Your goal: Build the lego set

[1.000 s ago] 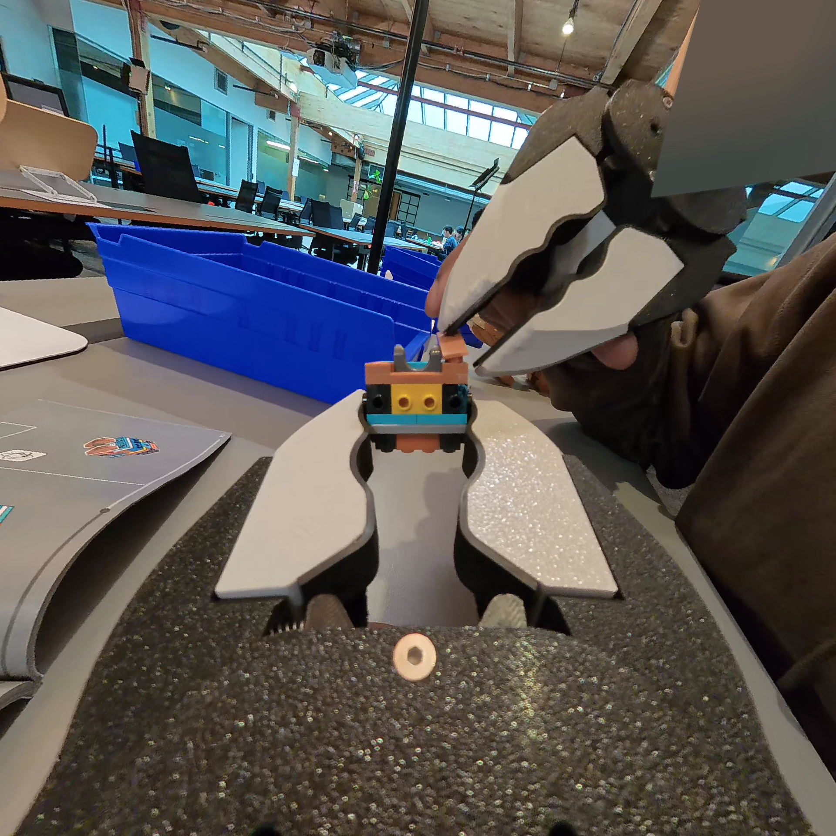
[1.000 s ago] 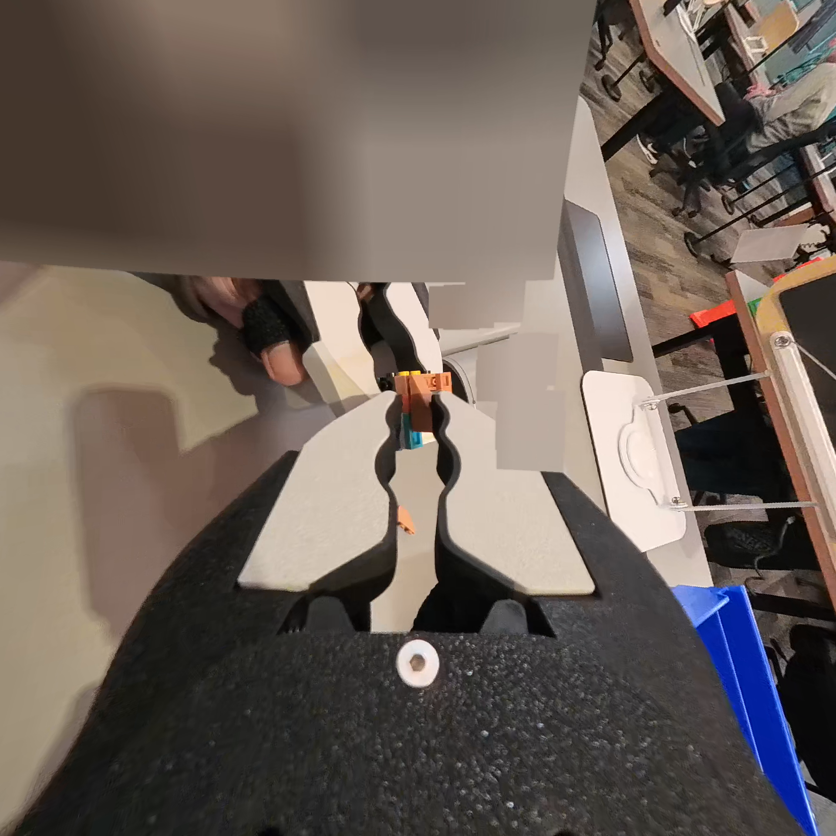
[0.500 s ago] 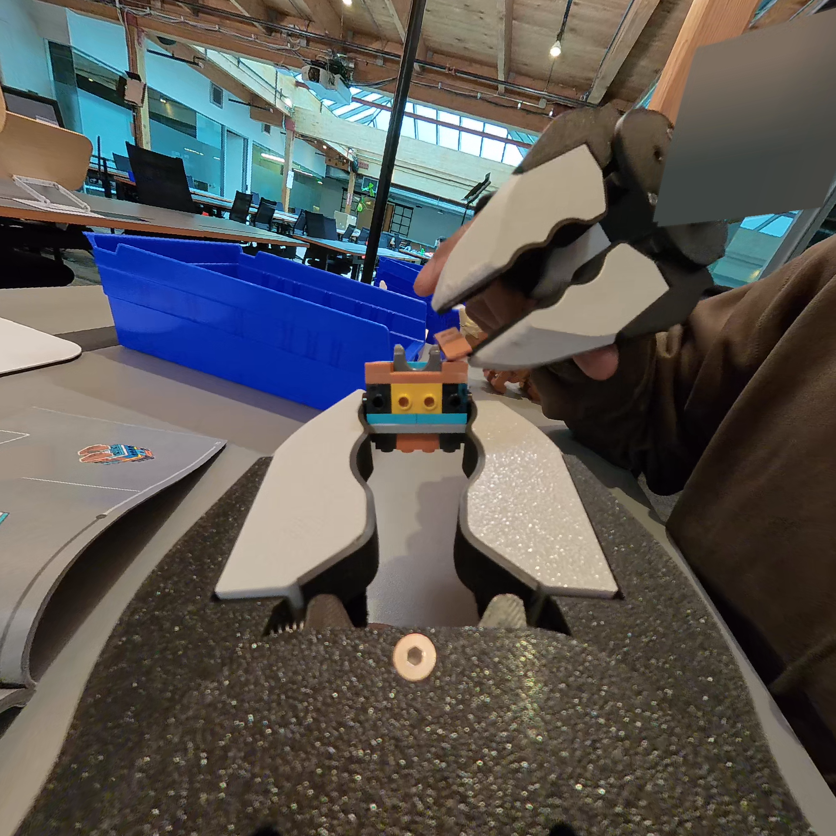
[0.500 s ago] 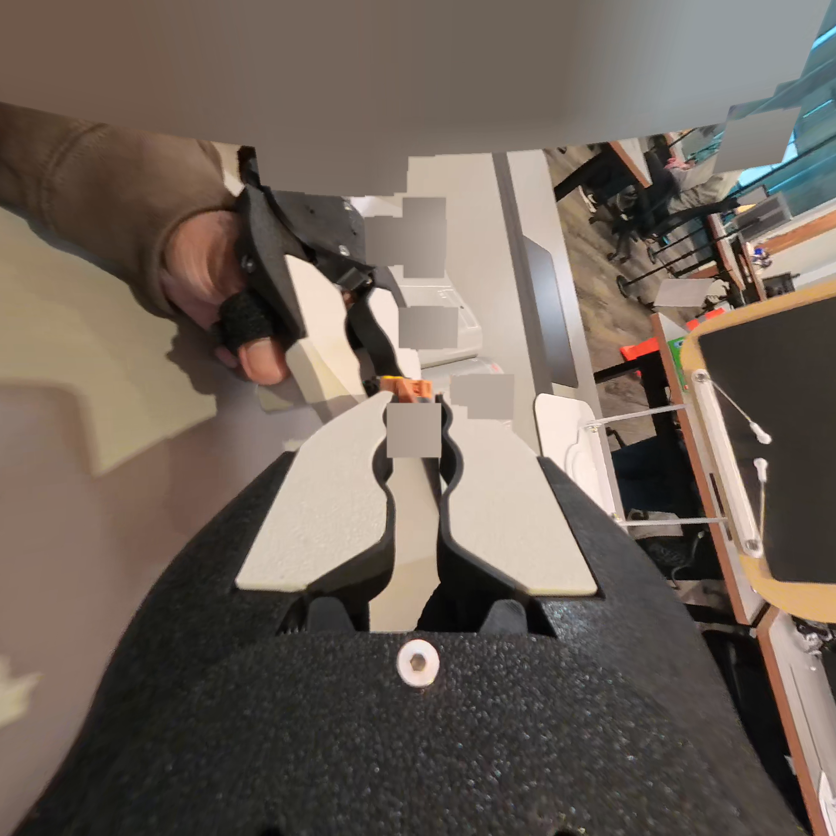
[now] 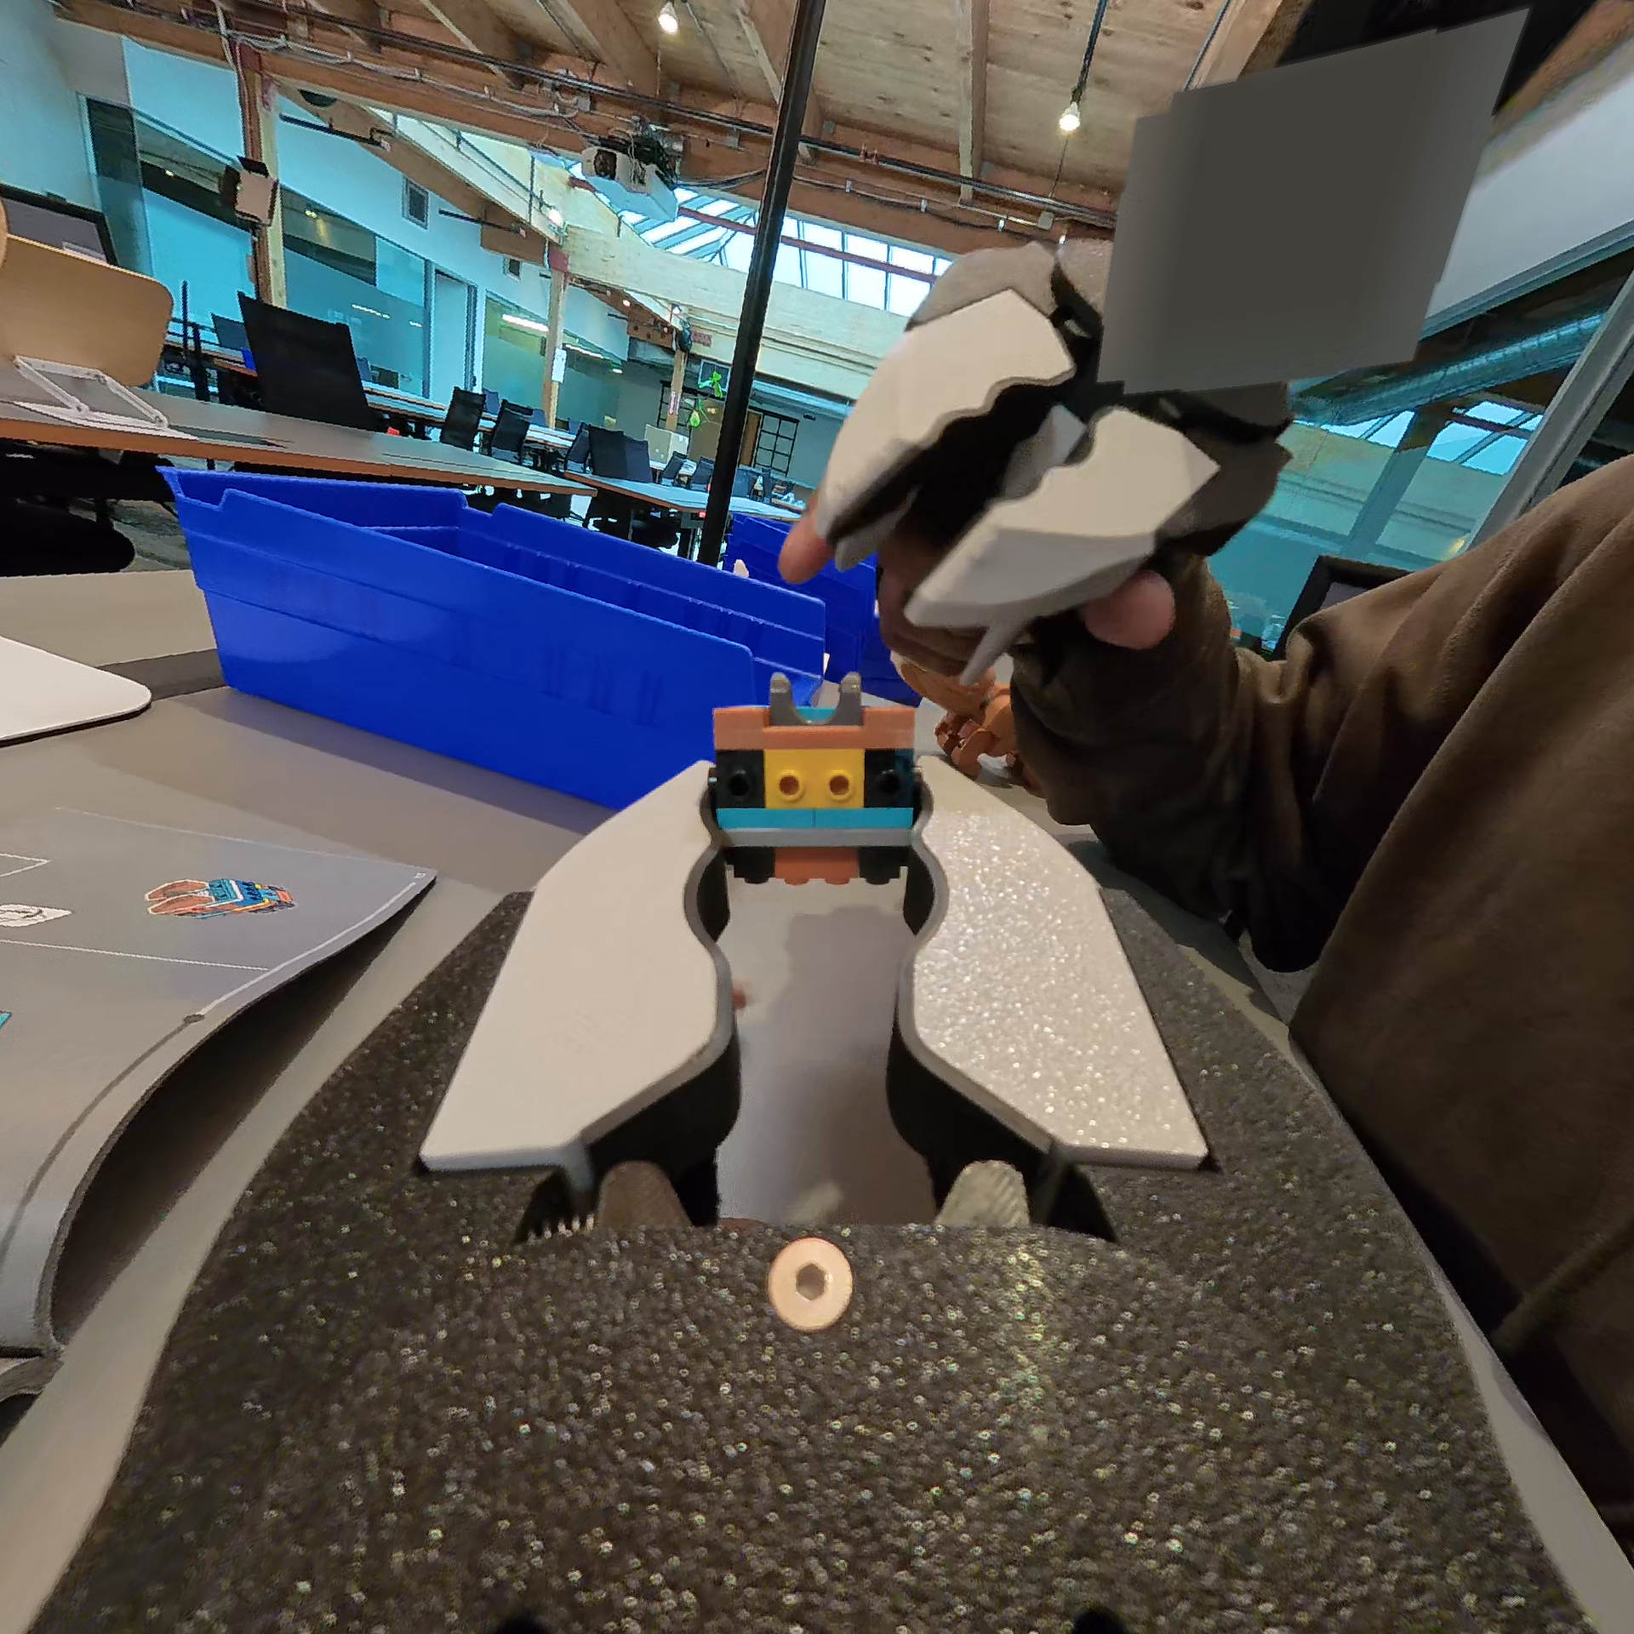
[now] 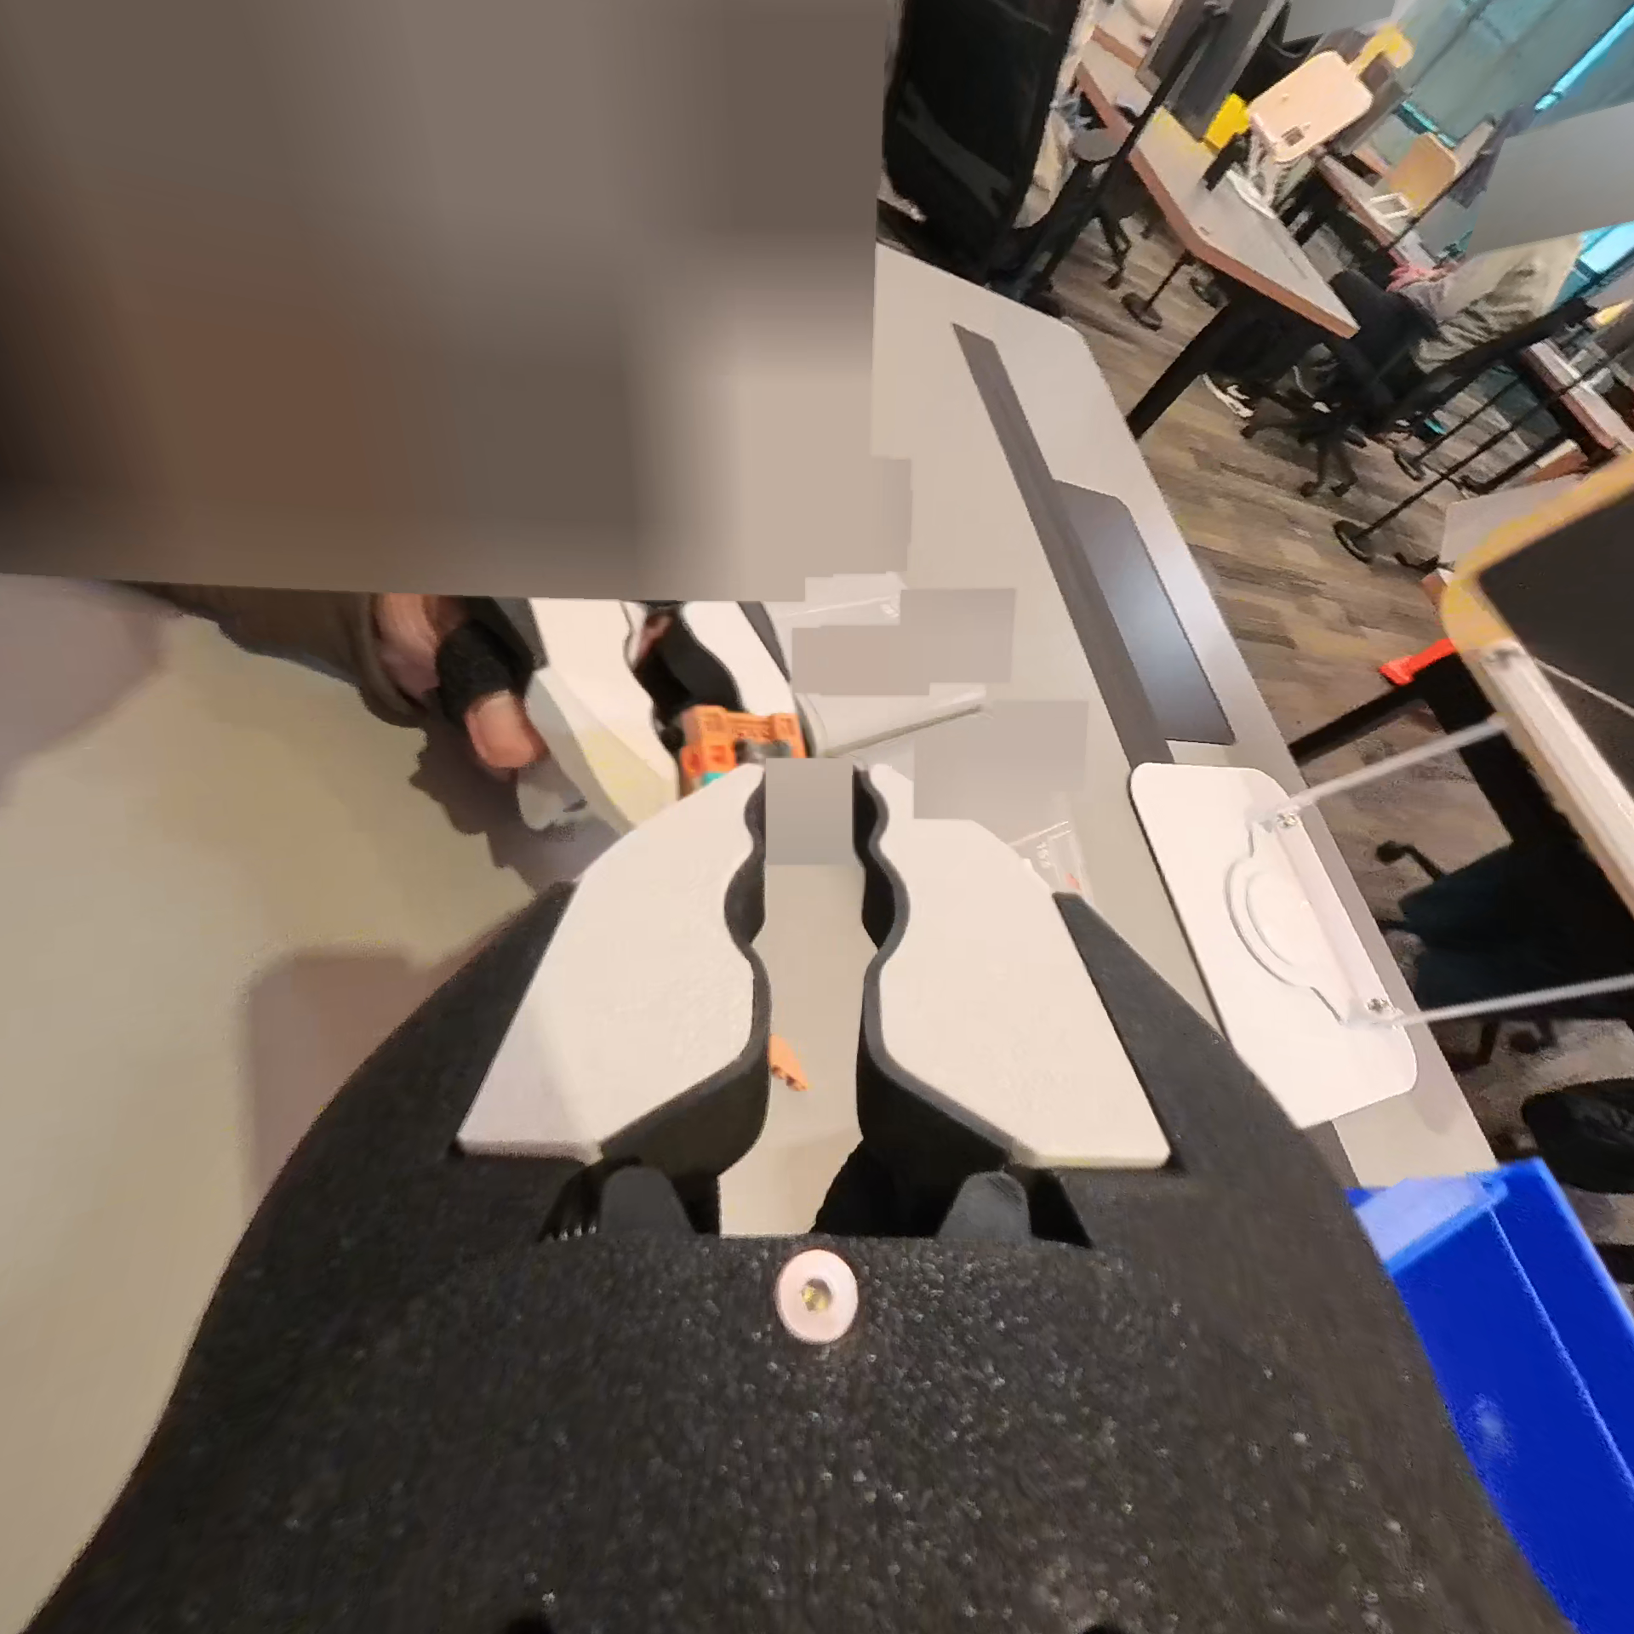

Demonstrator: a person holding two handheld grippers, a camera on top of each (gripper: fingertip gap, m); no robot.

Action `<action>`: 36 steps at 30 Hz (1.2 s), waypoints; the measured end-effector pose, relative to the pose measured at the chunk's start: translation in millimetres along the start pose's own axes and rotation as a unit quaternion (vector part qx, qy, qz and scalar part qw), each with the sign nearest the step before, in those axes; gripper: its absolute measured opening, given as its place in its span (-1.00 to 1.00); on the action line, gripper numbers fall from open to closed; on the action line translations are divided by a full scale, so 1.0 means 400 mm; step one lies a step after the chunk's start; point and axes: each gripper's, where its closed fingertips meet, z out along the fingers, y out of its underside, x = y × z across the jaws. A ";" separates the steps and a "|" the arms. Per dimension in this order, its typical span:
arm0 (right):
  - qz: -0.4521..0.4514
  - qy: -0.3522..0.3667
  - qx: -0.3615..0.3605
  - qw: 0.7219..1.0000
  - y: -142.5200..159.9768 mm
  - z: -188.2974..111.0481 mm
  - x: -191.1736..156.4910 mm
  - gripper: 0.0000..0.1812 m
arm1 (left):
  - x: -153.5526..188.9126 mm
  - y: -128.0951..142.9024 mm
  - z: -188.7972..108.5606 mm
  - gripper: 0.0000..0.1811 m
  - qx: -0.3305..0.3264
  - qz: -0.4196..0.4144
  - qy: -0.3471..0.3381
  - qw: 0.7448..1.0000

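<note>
Low over the grey table (image 5: 265, 752), the left gripper (image 5: 813, 818) pinches a small lego model (image 5: 812, 778) at its fingertips. Above and right, the right gripper (image 5: 875, 579) angles downward, fingers parted, holding nothing.

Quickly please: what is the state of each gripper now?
Left gripper: closed on the lego model.
Right gripper: open, holding nothing.

blue bins (image 5: 495, 619), white stand (image 6: 1273, 937), office chairs (image 5: 610, 442)
</note>
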 end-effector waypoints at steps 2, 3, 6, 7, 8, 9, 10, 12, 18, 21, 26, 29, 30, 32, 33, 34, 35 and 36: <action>0.024 0.017 0.003 1.000 0.014 -0.013 0.029 -0.82 | -0.002 -0.005 -0.005 -0.60 0.003 0.002 -0.001 1.000; 0.038 0.028 0.002 0.999 0.029 -0.016 0.042 -0.82 | -0.006 -0.008 -0.010 -0.60 0.005 0.003 -0.005 1.000; 0.069 0.039 -0.020 0.997 0.100 -0.011 0.039 -0.83 | -0.024 -0.025 -0.026 -0.59 0.020 0.002 -0.016 1.000; 0.071 0.039 -0.031 0.996 0.127 -0.007 0.028 -0.83 | -0.034 -0.030 -0.031 -0.60 0.023 0.001 -0.023 0.999; 0.073 0.038 -0.042 0.996 0.155 -0.003 0.012 -0.83 | -0.043 -0.033 -0.036 -0.60 0.024 0.002 -0.029 0.999; 0.074 0.037 -0.056 0.995 0.185 0.002 -0.004 -0.83 | -0.052 -0.036 -0.041 -0.60 0.026 0.003 -0.035 0.999; 0.073 0.038 -0.069 0.994 0.212 0.008 -0.020 -0.83 | -0.061 -0.038 -0.045 -0.60 0.027 0.001 -0.041 0.999; 0.069 0.029 -0.084 0.994 0.254 0.027 -0.055 -0.83 | -0.079 -0.040 -0.052 -0.60 0.032 -0.007 -0.052 0.998; 0.112 -0.041 -0.056 0.991 0.264 0.096 -0.142 -0.83 | -0.085 -0.041 -0.052 -0.60 0.038 -0.013 -0.053 0.998; 0.112 -0.070 -0.054 0.990 0.258 0.136 -0.171 -0.83 | -0.082 -0.038 -0.050 -0.60 0.036 -0.014 -0.050 0.998; 0.095 -0.116 -0.080 0.985 0.253 0.185 -0.188 -0.83 | -0.078 -0.036 -0.049 -0.59 0.033 -0.017 -0.043 0.998; 0.109 -0.134 -0.075 0.982 0.241 0.200 -0.191 -0.85 | -0.078 -0.038 -0.051 -0.59 0.035 -0.021 -0.042 0.998; 0.119 -0.139 -0.067 0.981 0.232 0.201 -0.191 -0.85 | -0.078 -0.038 -0.052 -0.59 0.036 -0.023 -0.042 0.998; 0.139 -0.148 -0.063 0.977 0.225 0.205 -0.190 -0.87 | -0.079 -0.039 -0.053 -0.59 0.037 -0.025 -0.041 0.998; 0.142 -0.150 -0.071 0.976 0.229 0.208 -0.191 -0.88 | -0.079 -0.039 -0.053 -0.59 0.037 -0.026 -0.041 0.998; 0.140 -0.153 -0.082 0.975 0.236 0.210 -0.195 -0.88 | -0.079 -0.039 -0.053 -0.59 0.037 -0.026 -0.041 0.998; 0.133 -0.152 -0.089 0.975 0.241 0.211 -0.198 -0.88 | -0.080 -0.039 -0.053 -0.59 0.037 -0.027 -0.041 0.998; 0.123 -0.148 -0.094 0.977 0.244 0.212 -0.202 -0.88 | -0.080 -0.039 -0.053 -0.59 0.037 -0.026 -0.041 0.998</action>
